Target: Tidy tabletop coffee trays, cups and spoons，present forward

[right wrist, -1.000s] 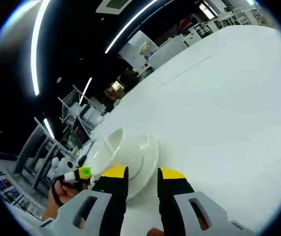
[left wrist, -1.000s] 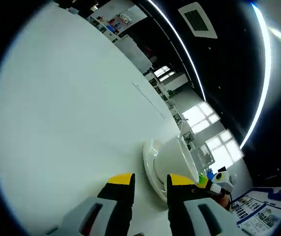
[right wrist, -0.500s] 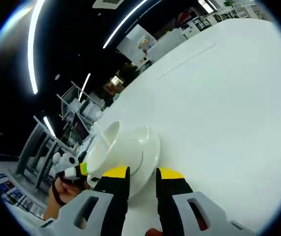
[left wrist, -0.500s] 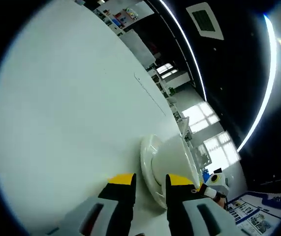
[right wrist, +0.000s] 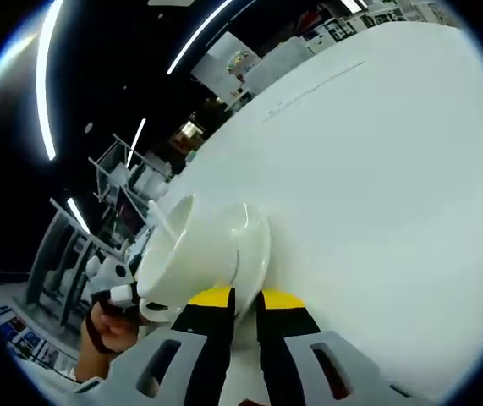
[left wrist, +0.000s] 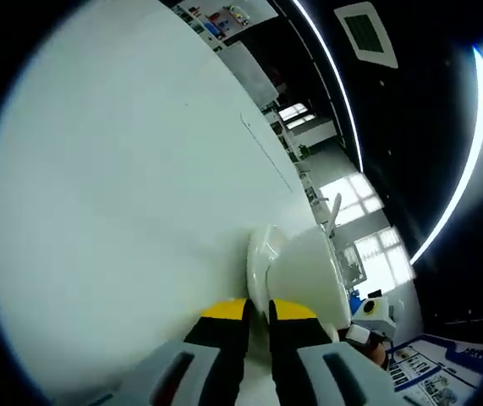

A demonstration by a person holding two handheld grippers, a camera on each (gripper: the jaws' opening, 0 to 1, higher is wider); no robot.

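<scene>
Pinching the saucer (left wrist: 258, 266) rim from opposite sides: left hand-held gripper (left wrist: 256, 310) and right hand-held gripper (right wrist: 246, 298), cup (right wrist: 189, 254) on top, white table (right wrist: 376, 169).

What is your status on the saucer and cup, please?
Both tongs, left and right, clamped on saucer rim. Cup seated on saucer, spoon inside. Table ahead clear.
</scene>
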